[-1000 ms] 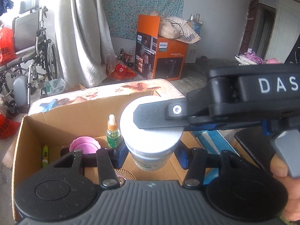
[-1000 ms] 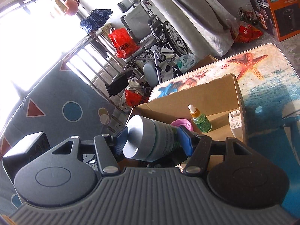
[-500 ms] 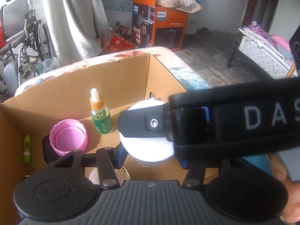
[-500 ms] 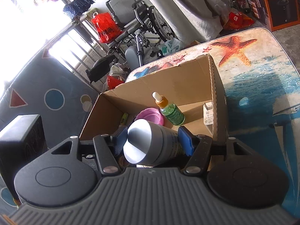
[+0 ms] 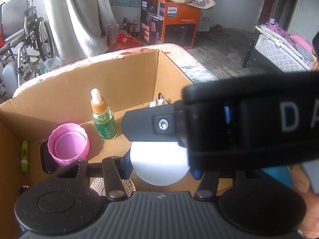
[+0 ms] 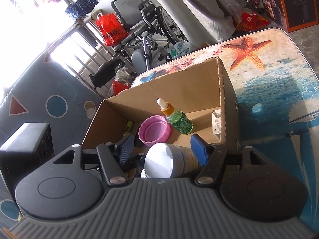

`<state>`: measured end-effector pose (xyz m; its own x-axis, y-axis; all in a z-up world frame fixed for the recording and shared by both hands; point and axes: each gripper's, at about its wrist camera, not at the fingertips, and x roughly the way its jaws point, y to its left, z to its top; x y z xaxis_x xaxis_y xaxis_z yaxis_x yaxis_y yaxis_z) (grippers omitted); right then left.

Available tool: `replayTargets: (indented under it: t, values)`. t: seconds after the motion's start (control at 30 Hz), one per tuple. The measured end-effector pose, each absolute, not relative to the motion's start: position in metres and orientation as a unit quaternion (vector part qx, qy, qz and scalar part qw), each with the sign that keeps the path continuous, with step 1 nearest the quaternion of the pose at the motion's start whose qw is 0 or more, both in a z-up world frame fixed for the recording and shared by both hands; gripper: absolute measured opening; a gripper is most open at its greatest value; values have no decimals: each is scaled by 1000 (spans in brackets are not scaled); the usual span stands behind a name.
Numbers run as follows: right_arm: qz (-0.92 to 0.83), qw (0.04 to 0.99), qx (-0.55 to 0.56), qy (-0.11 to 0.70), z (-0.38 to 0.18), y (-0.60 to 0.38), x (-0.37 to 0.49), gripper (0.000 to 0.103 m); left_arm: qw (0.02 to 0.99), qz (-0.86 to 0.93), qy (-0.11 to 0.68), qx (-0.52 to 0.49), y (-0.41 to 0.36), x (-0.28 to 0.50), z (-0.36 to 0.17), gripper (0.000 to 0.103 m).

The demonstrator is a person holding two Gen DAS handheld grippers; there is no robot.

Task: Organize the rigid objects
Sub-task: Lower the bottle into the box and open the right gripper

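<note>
Trouble brewing: white jar low inside cardboard box, clenched in left tongs, right tongs spread wide around it. Could easily bump dropper bottle or pink cap nearby on a sloppy pull-out.

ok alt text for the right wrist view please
Open right tongs straddle a white-lidded round jar lying tilted in an open brown cardboard box, apart from it. Behind stand a green dropper bottle and a pink plastic cap.
</note>
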<state>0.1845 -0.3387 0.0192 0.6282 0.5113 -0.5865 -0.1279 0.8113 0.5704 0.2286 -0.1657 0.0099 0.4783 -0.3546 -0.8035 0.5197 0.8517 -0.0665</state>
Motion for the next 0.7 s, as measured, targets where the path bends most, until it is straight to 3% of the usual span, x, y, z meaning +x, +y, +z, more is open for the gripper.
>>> replayTargets:
  t: [0.17,0.43,0.7]
  values:
    - [183,872,252,379,22,-343,180,64,863,-258,423,98,-168,224,16,67]
    - [179,882,265,346,34,-357,163,66,870,-253,408,116,-176,216,18,69]
    - [174,886,283,323,42,-372,150,68,877,-250,393,116,-172,205,26,78]
